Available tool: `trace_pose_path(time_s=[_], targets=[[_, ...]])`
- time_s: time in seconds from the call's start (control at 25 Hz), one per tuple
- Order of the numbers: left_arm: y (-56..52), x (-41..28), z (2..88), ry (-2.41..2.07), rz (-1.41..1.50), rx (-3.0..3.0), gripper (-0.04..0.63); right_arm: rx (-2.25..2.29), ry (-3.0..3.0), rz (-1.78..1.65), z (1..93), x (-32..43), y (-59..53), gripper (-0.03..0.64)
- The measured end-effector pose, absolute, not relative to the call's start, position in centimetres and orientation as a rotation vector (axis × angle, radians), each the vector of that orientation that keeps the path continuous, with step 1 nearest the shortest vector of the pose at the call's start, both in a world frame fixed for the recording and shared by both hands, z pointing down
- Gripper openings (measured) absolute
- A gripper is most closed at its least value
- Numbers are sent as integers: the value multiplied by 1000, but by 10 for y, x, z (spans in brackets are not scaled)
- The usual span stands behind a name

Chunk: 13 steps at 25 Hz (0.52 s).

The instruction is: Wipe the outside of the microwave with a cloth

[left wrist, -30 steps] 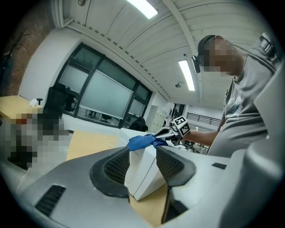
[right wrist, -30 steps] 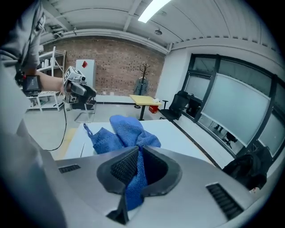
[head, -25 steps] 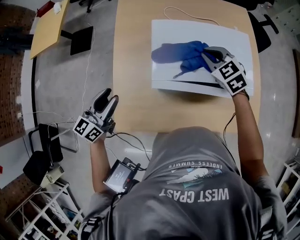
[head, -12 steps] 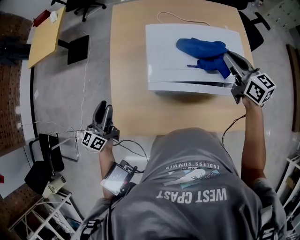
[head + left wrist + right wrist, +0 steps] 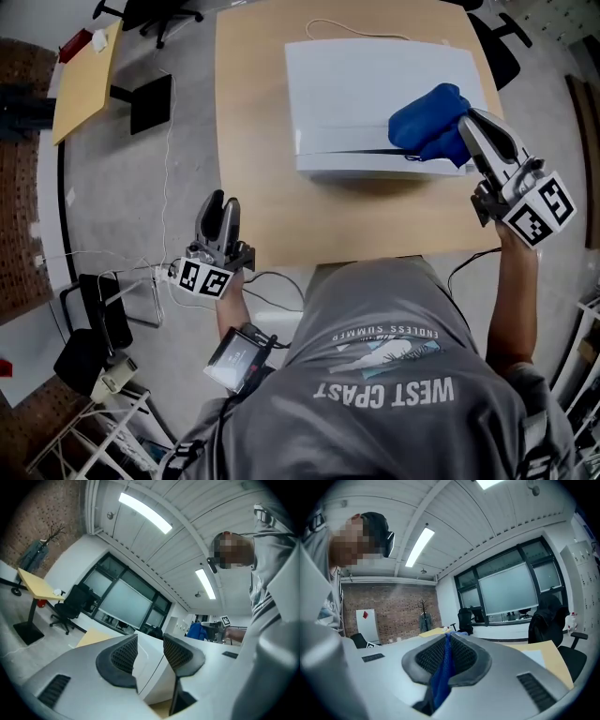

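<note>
**A:** Room and surface, from the left?

**B:** Grey floor (image 5: 192, 94), with a yellow side table (image 5: 86, 80) and a black base plate (image 5: 150, 103) far left and an office chair (image 5: 155, 11) at the top edge. Then a light wooden table (image 5: 253, 141), bare along its left and near strips. Brick wall (image 5: 389, 616) and glazed partitions (image 5: 511, 592) in the right gripper view.

**A:** And the left gripper (image 5: 221, 202)?

**B:** Off the table's near left corner, over the floor, pointing away from the person. Jaws wide, just now closed in a little, nothing between them. Well apart from everything on the table.

**A:** Microwave (image 5: 356, 94)?

**B:** White, on the table's far right part. Long axis left to right across the table, door seam towards the person.

**A:** Cloth (image 5: 427, 122)?

**B:** Blue and bunched, over the right front corner of the microwave's top, covering the end of the door seam. Spreads left and away from the jaw tips of the right gripper (image 5: 469, 122). Too crumpled in the head view for a clear long axis. In the right gripper view, a thin fold running along the jaws and hanging below the pads.

**A:** Right gripper's state?

**B:** Narrow, pads pinched on that fold. Sits just off the microwave's right front corner, jaws aimed up and left towards it.
</note>
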State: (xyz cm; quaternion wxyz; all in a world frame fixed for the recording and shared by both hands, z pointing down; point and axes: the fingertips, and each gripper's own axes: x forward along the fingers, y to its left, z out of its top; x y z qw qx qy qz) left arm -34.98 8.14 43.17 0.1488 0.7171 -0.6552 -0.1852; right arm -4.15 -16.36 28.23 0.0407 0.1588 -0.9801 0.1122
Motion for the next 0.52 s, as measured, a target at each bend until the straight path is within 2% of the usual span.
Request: trace_pose_path(time_s=[0.32, 0.52], targets=[[20, -316, 438, -1796, -462, 2161, 183, 338, -3016, 244, 261, -51, -148, 40], [27, -295, 424, -1801, -441, 2202, 183, 201, -3022, 316, 278, -47, -105, 40]])
